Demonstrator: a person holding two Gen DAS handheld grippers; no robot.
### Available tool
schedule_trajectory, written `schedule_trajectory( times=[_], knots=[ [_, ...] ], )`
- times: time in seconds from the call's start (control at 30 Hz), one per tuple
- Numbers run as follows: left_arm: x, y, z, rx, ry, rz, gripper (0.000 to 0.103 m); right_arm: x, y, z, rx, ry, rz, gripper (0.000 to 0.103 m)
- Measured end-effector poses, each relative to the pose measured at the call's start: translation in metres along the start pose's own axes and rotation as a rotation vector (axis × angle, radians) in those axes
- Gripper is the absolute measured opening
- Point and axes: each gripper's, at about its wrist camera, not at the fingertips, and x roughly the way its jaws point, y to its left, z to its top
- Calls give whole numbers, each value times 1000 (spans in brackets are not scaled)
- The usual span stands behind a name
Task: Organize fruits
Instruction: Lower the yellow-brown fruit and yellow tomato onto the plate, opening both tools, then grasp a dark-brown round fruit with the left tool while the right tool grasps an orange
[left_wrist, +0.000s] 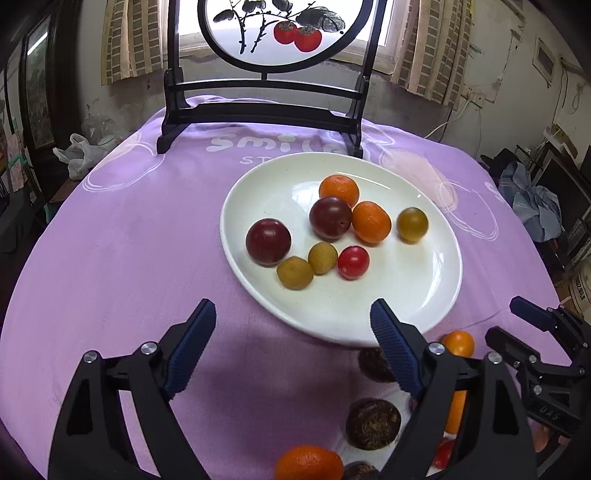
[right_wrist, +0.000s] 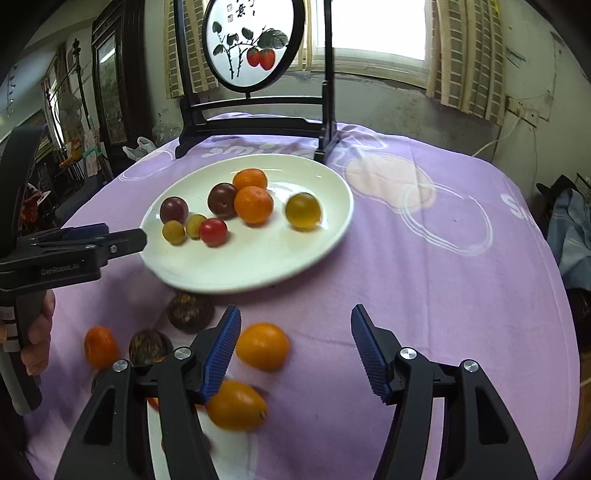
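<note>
**Both grippers empty; fruit on plate and tabletop**

Left wrist view: The left gripper (left_wrist: 293, 325) hovers at the near rim of the plate (left_wrist: 424, 295), fingers spread wide and empty. The plate holds eight fruits, among them a plum (left_wrist: 268, 242) and a red tomato (left_wrist: 353, 262). The right gripper (left_wrist: 517, 325) shows at the right edge, empty.

Right wrist view: The right gripper (right_wrist: 295, 349) hangs over the purple tabletop (right_wrist: 443, 277), fingers wide. An orange (right_wrist: 262, 346) lies just beside its left finger (right_wrist: 221, 354); more loose fruit lies below the plate (right_wrist: 258, 266).
</note>
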Motion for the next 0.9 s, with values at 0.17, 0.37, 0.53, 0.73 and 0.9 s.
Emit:
schedule_trajectory(
  times=[0.17, 0.37, 0.53, 0.73, 0.9],
  knots=[
    [-13, 0, -20, 15, 3, 7, 89, -21, -7, -24, 19, -12, 13, 65],
    [-23, 9, -42, -20, 4, 10, 90, -34, -2, -48, 22, -18, 44, 65],
    [-24, 19, -55, -35, 1, 37, 91, -41, 20, -52, -25, -30, 81, 65],
    [-25, 27, -59, -16, -14, 63, 91, -27, 46, -43, -44, -5, 142, 65],
    [-24, 27, -62, 11, -6, 64, 91, -6, 65, -35, -89, 34, 107, 45]
  ],
)
